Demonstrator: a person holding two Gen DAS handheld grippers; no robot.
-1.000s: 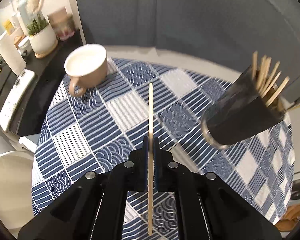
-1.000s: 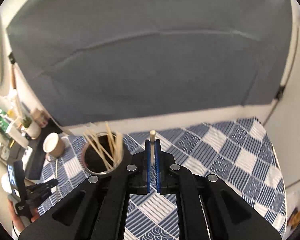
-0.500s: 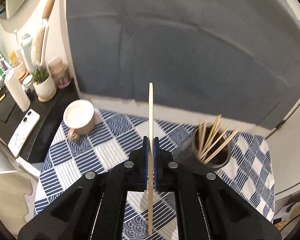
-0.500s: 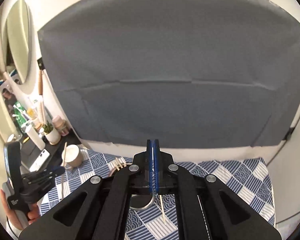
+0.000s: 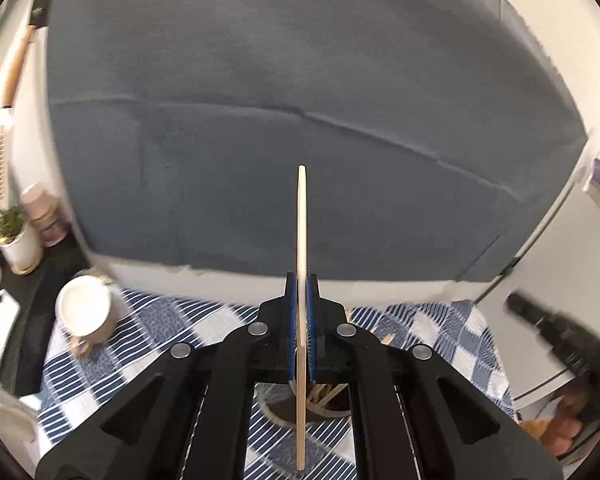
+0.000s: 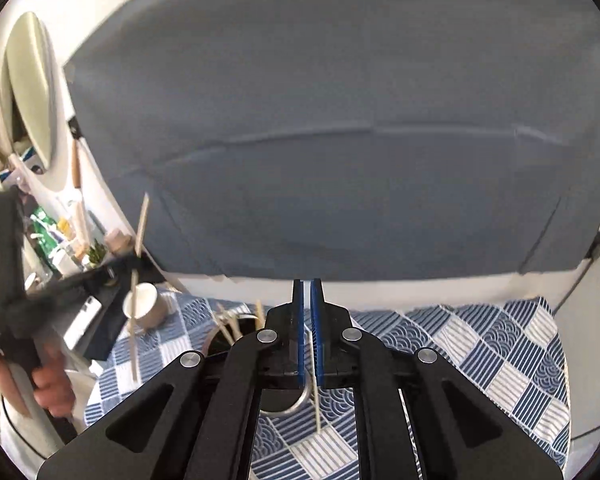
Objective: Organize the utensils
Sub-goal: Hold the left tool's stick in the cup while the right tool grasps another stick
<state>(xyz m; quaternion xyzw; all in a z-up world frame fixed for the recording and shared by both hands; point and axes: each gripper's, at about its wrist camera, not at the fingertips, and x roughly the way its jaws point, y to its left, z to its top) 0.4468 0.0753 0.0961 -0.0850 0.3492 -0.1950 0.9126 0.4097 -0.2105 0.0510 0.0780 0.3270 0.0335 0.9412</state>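
Observation:
My left gripper (image 5: 301, 280) is shut on a long wooden stick (image 5: 301, 240) that stands upright between its blue pads, above a dark metal cup (image 5: 320, 404) holding several sticks. The left gripper with its stick (image 6: 138, 236) also shows at the left of the right wrist view. My right gripper (image 6: 307, 284) has its jaws slightly apart with nothing between the pads. Below it a thin stick (image 6: 317, 408) leans beside the cup's rim (image 6: 300, 400). More sticks (image 6: 228, 324) poke out of the cup.
A beige mug (image 5: 86, 314) stands on the blue-and-white checked tablecloth (image 5: 160, 324) at the left. A dark side shelf holds a potted plant (image 5: 16, 236), a phone and jars. A grey fabric backdrop (image 5: 300, 100) hangs behind. The right gripper (image 5: 556, 332) shows at the far right.
Both grippers have risen and tilted up from the table. The left now sits over the cup with its stick. The right let go of its stick, which dropped beside the cup.

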